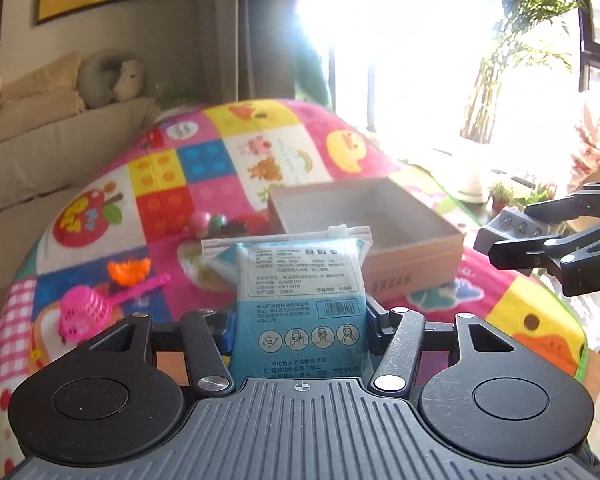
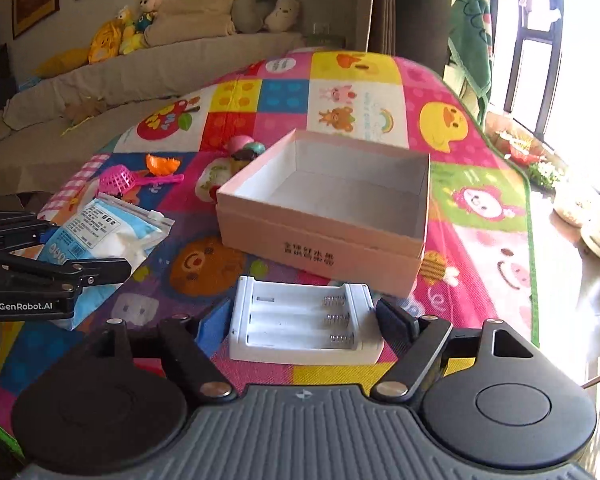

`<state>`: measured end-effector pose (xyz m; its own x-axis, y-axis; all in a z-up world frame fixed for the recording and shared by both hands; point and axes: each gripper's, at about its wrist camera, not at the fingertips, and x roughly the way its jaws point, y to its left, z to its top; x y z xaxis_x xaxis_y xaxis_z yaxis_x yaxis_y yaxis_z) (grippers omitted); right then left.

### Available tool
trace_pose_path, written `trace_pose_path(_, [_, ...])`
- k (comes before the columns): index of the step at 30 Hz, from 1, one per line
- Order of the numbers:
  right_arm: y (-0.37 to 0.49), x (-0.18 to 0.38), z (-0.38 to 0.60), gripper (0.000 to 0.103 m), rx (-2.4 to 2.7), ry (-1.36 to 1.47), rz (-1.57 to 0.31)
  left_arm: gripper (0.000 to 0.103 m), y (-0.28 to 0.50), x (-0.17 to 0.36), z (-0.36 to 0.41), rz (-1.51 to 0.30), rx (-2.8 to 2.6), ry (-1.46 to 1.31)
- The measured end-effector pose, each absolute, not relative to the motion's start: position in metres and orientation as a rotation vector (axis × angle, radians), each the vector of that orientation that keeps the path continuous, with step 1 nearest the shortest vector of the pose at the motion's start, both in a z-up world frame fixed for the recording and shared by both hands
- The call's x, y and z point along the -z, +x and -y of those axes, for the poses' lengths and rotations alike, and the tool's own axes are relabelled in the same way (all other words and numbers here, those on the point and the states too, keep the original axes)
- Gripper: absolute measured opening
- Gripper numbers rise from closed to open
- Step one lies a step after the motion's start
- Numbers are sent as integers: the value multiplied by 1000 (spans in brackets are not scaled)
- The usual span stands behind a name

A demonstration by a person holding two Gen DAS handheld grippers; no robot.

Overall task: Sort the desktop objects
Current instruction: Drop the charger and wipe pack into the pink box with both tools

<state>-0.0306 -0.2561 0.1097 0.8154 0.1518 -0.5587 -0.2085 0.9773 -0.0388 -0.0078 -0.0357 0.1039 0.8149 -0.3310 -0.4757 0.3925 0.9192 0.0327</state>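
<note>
Left hand-held gripper [image 1: 300, 320] is clamped on a blue zip-bag packet [image 1: 300, 292], held upright above the patterned worktop [image 1: 204, 168], w/ the open cardboard box [image 2: 324, 204] just behind. Right hand-held gripper [image 2: 304, 320] is spread wide around a white battery holder [image 2: 304, 324], which lies flat on the worktop in front of the box; fingers apart from its sides. Pink scoop [image 2: 124, 180] is seen left of the box.

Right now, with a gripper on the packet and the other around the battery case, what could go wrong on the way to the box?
1. The left gripper pinches only the lower end of the soft blue packet; it could flop or slip.
2. The right gripper brackets the white battery case with gaps either side; it may skid when closing.
3. Both head for one cardboard box; the arms could collide.
</note>
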Motion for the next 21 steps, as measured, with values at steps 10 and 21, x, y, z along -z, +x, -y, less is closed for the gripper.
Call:
trace_pose_path(10, [53,-164,312,78,-56,40,-419,87,110,-119,114,-417,448,142])
trace_pose_path(21, [137,-83,307,83,-11,84,-594,97,57,-52,7,-595,228,78])
